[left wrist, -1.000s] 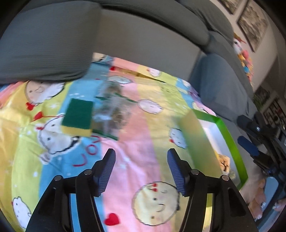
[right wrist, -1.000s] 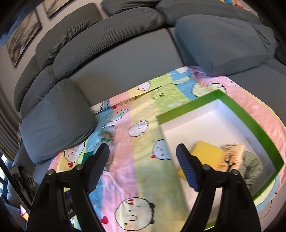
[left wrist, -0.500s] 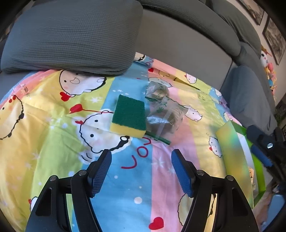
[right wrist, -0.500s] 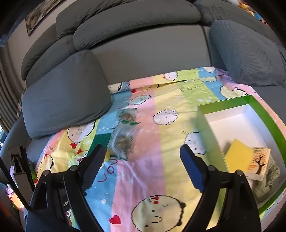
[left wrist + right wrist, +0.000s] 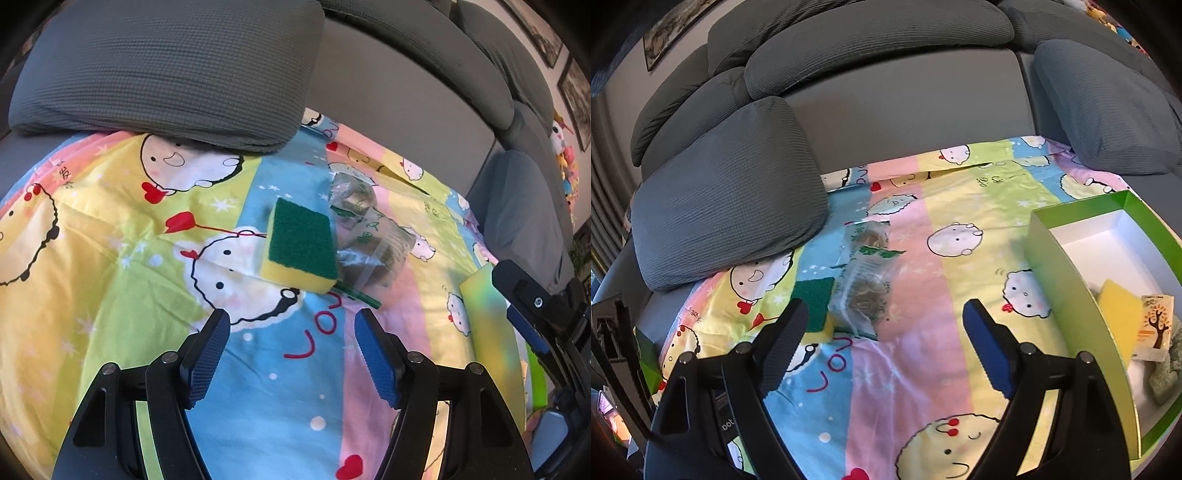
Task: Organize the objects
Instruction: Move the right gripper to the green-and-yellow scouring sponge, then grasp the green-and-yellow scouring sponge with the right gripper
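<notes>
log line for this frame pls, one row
left claw: open, empty | right claw: open, empty | sponge and clear bag: touching, on sheet | green box: holds other items

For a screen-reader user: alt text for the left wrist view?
Open, empty left tongs hover over a cartoon-print sheet, short of a green-and-yellow sponge touching a clear plastic bag; grey sofa cushions behind.
</notes>
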`<state>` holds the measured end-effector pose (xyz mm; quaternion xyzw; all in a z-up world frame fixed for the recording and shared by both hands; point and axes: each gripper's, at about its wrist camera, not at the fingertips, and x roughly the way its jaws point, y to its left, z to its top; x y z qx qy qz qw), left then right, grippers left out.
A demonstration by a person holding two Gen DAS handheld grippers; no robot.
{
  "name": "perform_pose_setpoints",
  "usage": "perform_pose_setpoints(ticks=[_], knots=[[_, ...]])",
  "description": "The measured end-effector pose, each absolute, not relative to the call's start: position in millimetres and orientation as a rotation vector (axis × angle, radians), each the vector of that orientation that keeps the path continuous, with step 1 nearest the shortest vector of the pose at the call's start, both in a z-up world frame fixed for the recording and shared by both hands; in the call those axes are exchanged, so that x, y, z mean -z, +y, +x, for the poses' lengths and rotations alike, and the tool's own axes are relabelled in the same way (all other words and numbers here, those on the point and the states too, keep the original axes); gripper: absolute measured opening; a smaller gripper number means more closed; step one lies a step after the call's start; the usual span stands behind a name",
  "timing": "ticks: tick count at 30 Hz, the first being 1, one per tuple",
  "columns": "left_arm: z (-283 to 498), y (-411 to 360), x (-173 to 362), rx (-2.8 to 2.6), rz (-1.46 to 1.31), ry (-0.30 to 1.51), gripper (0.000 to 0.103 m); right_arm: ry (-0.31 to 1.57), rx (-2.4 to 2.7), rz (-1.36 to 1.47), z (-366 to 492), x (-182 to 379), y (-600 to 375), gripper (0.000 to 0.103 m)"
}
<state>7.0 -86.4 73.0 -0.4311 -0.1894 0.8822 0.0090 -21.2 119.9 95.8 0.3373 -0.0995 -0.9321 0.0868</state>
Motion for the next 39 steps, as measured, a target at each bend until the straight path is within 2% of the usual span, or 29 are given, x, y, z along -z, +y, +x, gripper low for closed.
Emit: perform_pose_setpoints(ticks=[6, 14, 24, 28, 36, 39], knots=[[4.2, -92.7, -65.3, -2.761, -1.406, -0.560, 0.071, -0.277, 2.763, 1.043, -33.6, -85.3, 99.5, 0.086], [2.5, -116.9, -58.4, -2.754, -1.443, -0.630, 0.071, -0.155, 2.782, 1.116, -57.1, -73.0, 71.7, 0.086], [1.1, -140.7, -53.0, -2.743, -1.480, -0.745, 0.071, -0.175, 2.516, 1.255, -91.5, -62.4, 26.4, 0.084], [3.9, -151.9, -49.7, -2.752, -1.523, -0.785, 0.071, -0.181, 2.410, 1.358, -112.4, -47.0, 0.3, 0.075], [4.1, -164.3, -46.4, -2.777, -1.553, -0.811, 0.071, -0.136, 2.442, 1.496, -124.4, -12.9, -7.7, 0.075], [5.1, -164.8, -48.4, -2.776, -1.532, -0.821, 0.071, -0.210, 2.352, 1.526, -125.2, -2.4, -6.0, 0.059]])
